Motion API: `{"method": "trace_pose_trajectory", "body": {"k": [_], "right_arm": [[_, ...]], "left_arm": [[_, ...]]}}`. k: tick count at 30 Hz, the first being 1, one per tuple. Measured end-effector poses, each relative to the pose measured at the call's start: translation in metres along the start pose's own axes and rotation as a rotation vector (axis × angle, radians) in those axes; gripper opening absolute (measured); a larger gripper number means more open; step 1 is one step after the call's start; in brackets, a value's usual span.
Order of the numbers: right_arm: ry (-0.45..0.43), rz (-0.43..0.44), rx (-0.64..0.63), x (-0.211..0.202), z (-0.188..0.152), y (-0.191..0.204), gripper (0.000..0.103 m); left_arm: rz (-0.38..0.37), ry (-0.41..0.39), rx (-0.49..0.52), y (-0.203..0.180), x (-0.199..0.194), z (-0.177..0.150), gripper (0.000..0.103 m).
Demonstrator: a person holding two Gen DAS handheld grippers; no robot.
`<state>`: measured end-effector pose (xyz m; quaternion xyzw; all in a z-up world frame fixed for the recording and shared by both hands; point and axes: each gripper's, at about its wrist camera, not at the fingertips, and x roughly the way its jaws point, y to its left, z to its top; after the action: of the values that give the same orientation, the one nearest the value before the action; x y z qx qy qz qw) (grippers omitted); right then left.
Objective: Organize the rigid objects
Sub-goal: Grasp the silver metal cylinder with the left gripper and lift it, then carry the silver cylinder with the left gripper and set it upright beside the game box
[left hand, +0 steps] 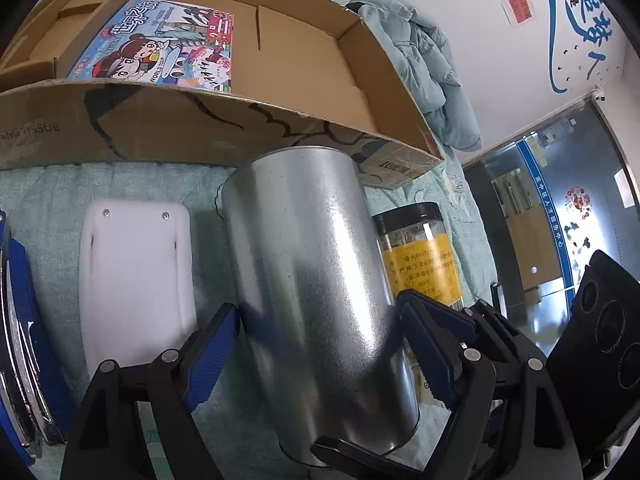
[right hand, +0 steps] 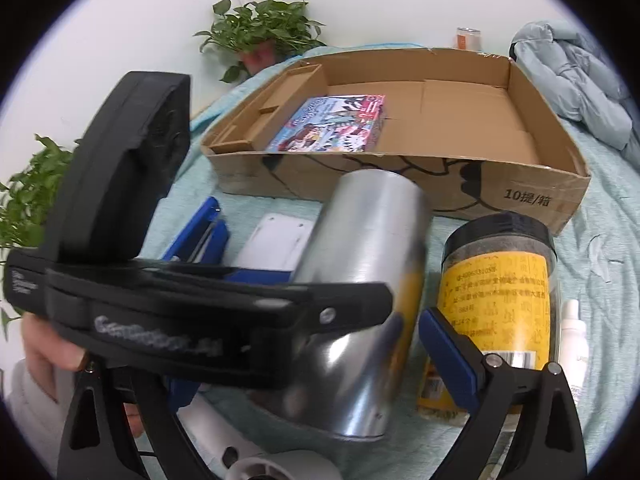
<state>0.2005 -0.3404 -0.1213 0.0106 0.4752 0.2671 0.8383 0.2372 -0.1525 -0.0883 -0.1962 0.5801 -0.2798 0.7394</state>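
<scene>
Sitting on the pale green bedspread (right hand: 600,280), the cardboard box (right hand: 520,196) holds a colourful picture box (right hand: 332,124) at its left side. In front of it stands the silver metal can (left hand: 316,280), between the left gripper (left hand: 320,344) fingers (left hand: 210,356), which sit close against its sides; whether the blue pads press it cannot be told. Just right of the can stands the yellow-labelled jar (right hand: 496,292) with a black lid. The right gripper (right hand: 320,360) has its fingers (right hand: 448,356) spread wide, one between can and jar, gripping nothing. A white flat piece (left hand: 136,280) lies left of the can, a small white bottle (right hand: 572,328) right of the jar.
</scene>
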Motion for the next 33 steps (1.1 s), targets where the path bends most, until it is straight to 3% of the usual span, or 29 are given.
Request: {"method": "trace_pose_trajectory", "body": {"k": [6, 12, 20, 33], "right_arm": [[0.015, -0.090, -0.049, 0.013, -0.002, 0.013, 0.096], [0.022, -0.102, -0.028, 0.012, 0.000, 0.013, 0.092], [0.008, -0.091, -0.011, 0.008, -0.001, 0.019, 0.092], [-0.230, -0.114, -0.073, -0.045, 0.022, 0.031, 0.092]], "left_arm": [[-0.001, 0.009, 0.021, 0.001, 0.002, -0.002, 0.083], [0.022, 0.019, 0.040, -0.003, 0.003, -0.003, 0.083], [0.073, -0.028, 0.101, -0.017, -0.009, -0.012, 0.082], [0.085, -0.216, 0.244, -0.070, -0.072, 0.006, 0.082]]}}
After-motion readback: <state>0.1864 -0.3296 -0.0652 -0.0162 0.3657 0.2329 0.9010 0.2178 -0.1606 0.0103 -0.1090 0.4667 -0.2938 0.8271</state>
